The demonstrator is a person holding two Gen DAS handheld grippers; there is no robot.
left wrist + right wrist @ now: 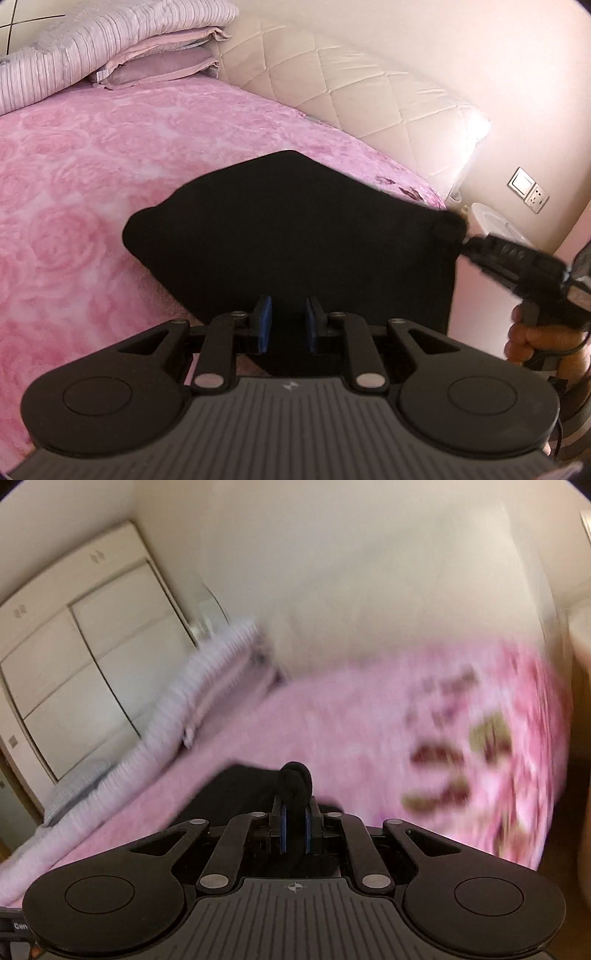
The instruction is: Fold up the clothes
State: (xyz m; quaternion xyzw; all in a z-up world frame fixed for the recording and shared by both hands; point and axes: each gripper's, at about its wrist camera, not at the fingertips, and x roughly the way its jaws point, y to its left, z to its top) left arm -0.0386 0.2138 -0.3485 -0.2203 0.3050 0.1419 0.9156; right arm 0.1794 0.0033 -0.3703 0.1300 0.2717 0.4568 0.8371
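The right claw (294, 827) pinches a bunched corner of the black cloth (295, 236), its blue pads (283, 827) nearly together with cloth poking up between them. The left claw (287, 325) is partly open, with the cloth's near edge between its pads; I cannot tell if it grips. The cloth spreads out over the pink bed cover (74, 184), on the side away from the pillows (110, 48).

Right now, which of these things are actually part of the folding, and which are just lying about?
Part of the job:
- black fabric garment
- right gripper, clamped on a bunched corner of it
- left gripper, jaws apart

Just lying about:
- pink rose-patterned bedspread
- striped lilac quilt
- cream quilted headboard
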